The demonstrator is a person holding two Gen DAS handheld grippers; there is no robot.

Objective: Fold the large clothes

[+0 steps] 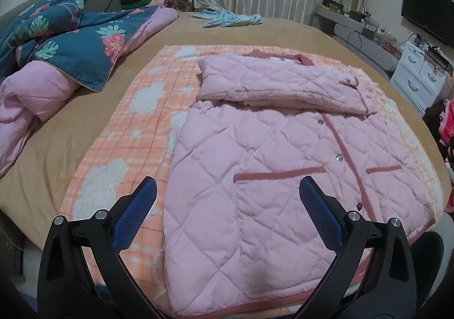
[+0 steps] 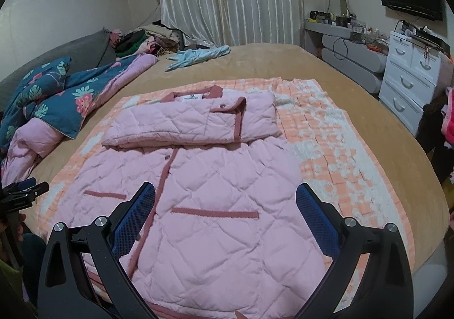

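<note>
The bed (image 1: pixel 71 120) spreads out ahead of both tongs, its tan cover bare beyond the work. On it, straight ahead, lies an orange checked blanket (image 1: pixel 136 131), likely there as a clean, flat base for folding. The pink quilted jacket (image 1: pixel 255 154) rests on that blanket, front up and snapped shut. Both sleeves seem already folded across the chest into a padded band near the collar, so the body makes a neat rectangle; the hem lies closest, right under the tongs. My guess is the next fold takes the hem up toward the collar, which is why both tools hang over that near edge.

A floral quilt (image 1: pixel 71 43) is bunched far off to the left, and a pale blue garment (image 2: pixel 198 56) lies well beyond the jacket, both out of the way.

The left tongs (image 1: pixel 227 197) are spread wide and hold nothing, above the jacket's left hem corner. The right tongs (image 2: pixel 225 199) are likewise wide and empty, above the right half of the hem.
</note>
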